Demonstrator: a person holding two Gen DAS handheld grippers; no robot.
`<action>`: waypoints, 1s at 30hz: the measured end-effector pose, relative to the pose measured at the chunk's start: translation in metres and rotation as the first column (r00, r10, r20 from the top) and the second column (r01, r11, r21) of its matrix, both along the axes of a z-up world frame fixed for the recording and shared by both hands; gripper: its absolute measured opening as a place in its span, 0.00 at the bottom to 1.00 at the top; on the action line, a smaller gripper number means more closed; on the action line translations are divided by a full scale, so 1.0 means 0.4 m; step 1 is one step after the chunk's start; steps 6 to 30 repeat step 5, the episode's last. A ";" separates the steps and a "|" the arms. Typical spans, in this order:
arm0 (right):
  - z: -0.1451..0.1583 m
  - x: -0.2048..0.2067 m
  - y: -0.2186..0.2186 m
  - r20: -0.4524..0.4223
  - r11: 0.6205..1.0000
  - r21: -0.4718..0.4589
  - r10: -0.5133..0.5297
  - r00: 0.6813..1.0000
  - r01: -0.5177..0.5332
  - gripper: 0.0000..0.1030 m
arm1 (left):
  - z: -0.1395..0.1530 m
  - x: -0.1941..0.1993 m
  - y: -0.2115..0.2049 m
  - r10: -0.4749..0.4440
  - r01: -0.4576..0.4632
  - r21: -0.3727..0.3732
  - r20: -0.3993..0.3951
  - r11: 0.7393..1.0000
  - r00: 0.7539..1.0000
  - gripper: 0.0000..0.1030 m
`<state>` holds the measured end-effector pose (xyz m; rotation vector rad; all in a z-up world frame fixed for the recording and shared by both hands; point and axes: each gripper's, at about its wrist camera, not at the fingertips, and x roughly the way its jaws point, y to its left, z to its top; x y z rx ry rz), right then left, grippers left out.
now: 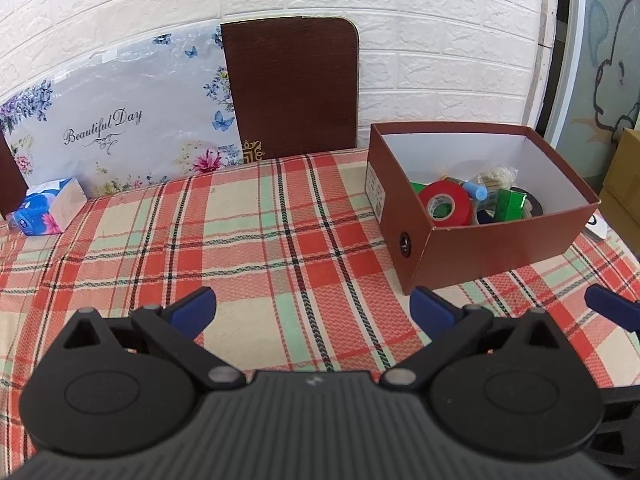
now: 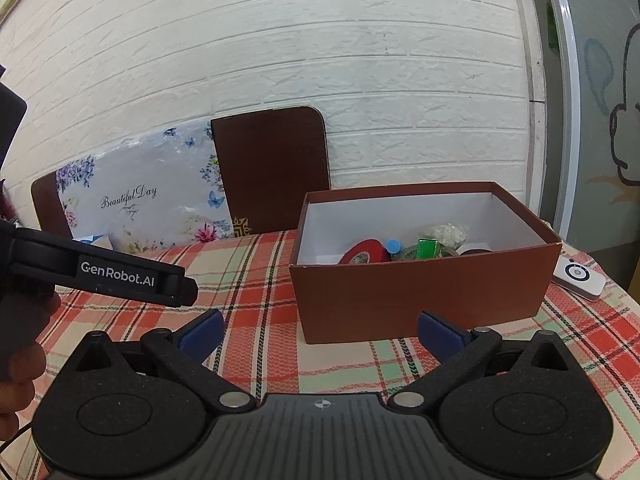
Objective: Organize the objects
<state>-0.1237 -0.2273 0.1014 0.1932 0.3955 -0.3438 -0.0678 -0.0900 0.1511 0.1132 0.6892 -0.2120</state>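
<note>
A brown cardboard box (image 1: 500,244) with a white inside stands on the plaid tablecloth at the right; it also shows in the right wrist view (image 2: 420,292). Inside lie a red tape roll (image 1: 444,202), a green item (image 1: 510,204), a black tape roll (image 1: 530,202) and other small things. The red roll (image 2: 366,252) and green item (image 2: 427,248) show over the box wall. My left gripper (image 1: 314,310) is open and empty, above the cloth left of the box. My right gripper (image 2: 320,332) is open and empty, in front of the box.
A tissue pack (image 1: 48,210) lies at the far left. A flowered board (image 1: 120,120) and a dark brown board (image 1: 296,88) lean on the white brick wall. A white device (image 2: 578,278) lies right of the box. The left gripper's body (image 2: 100,274) crosses the right wrist view.
</note>
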 end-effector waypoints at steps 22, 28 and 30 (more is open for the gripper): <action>0.000 0.007 0.009 -0.010 1.000 -0.012 0.005 1.000 -0.005 0.99 | -0.005 0.003 0.018 -0.018 0.017 -0.047 -0.019 0.999 1.000 1.00; 0.000 0.007 0.009 -0.010 1.000 -0.012 0.005 1.000 -0.005 0.99 | -0.005 0.003 0.018 -0.018 0.017 -0.047 -0.019 0.999 1.000 1.00; 0.000 0.007 0.009 -0.010 1.000 -0.012 0.005 1.000 -0.005 0.99 | -0.005 0.003 0.018 -0.018 0.017 -0.047 -0.019 0.999 1.000 1.00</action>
